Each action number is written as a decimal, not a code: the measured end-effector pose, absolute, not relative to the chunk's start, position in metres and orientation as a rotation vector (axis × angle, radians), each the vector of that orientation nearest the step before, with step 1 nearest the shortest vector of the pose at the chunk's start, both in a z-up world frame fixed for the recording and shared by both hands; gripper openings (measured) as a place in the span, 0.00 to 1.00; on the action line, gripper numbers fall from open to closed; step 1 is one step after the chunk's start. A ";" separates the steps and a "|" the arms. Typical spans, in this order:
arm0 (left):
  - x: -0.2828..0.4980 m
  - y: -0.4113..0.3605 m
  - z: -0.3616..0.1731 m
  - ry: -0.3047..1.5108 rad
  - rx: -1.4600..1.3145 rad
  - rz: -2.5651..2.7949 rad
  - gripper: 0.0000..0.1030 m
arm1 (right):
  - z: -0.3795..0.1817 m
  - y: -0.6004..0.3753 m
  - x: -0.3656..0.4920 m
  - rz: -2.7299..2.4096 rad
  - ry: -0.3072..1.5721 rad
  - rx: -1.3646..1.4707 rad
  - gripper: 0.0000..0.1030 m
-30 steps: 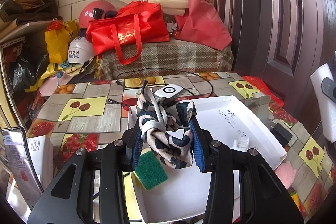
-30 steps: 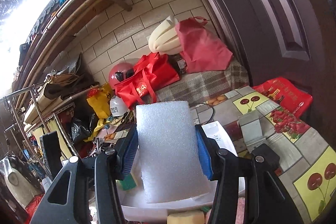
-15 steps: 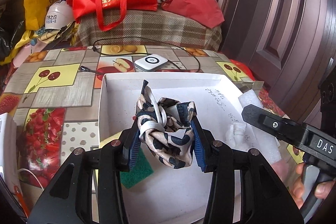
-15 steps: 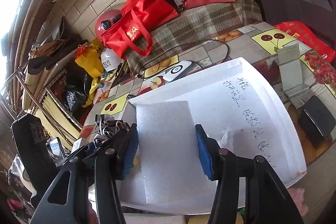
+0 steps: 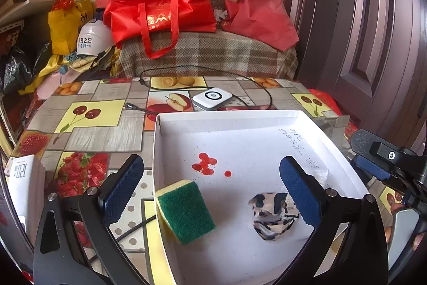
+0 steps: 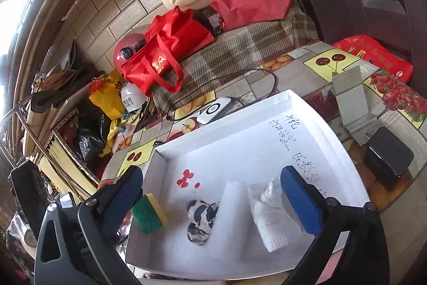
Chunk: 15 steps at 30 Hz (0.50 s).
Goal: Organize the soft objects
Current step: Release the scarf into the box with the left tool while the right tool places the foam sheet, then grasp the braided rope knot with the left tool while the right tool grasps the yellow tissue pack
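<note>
We are finding the foam sheet (image 6: pixel 229 221) hard to separate from the white tray (image 6: pixel 307 108), which is also holding a sponge (image 5: pixel 185 211), scarf (image 5: pixel 272 215) and what seems a mask (image 6: pixel 275 221). Left gripper (image 5: pixel 210 188) and right gripper (image 6: pixel 213 200) are hanging spread, empty.

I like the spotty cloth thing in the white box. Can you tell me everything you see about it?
The spotty cloth is a small scrunched bundle of soft fabric, cream with dark navy and tan blotches like animal print. It lies loose on the floor of the white tray, held by nothing. In the right wrist view it sits beside a white foam sheet, apparently touching its edge, with the green and yellow sponge apart on its other side.
</note>
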<state>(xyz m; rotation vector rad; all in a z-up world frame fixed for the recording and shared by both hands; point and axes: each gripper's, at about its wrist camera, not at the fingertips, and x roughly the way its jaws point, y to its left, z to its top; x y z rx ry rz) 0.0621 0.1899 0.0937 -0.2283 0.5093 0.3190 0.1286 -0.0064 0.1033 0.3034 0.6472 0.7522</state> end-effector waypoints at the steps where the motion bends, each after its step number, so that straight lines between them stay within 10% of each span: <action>1: 0.060 0.191 0.097 0.500 -0.225 0.320 1.00 | 0.107 -0.009 0.127 0.750 0.632 0.307 1.00; 15: -0.053 0.199 0.152 0.293 -0.111 0.263 1.00 | 0.156 -0.115 0.068 0.617 0.293 0.280 1.00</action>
